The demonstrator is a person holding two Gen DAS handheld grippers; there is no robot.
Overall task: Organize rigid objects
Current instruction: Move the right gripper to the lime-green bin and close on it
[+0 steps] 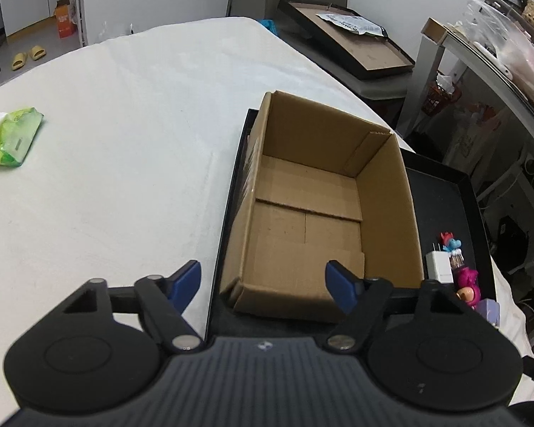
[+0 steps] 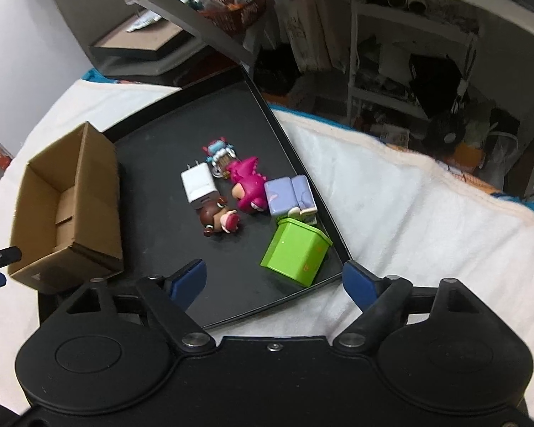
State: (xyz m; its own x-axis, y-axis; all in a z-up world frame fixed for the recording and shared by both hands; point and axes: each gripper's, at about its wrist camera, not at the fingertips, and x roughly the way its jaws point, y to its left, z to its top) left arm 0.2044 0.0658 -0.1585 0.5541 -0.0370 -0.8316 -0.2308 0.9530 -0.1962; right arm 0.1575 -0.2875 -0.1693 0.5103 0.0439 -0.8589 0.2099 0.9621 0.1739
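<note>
Overhead, both claws gape empty: left claw (image 1: 263, 284) over the carton's (image 1: 384, 185) near rim, right claw (image 2: 274, 281) over the tray's (image 2: 295, 156) corner.

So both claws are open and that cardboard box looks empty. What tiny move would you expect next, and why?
Probably the right gripper eases down onto the green block, the toy nearest its open jaws. The cardboard box is empty, and all the toys lie loose on the black tray beside it, with neither gripper holding anything.

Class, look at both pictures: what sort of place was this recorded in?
Probably a lived-in home room: slippers on the floor, cluttered shelves, and a cloth-covered table holding a toy-filled black tray.
</note>
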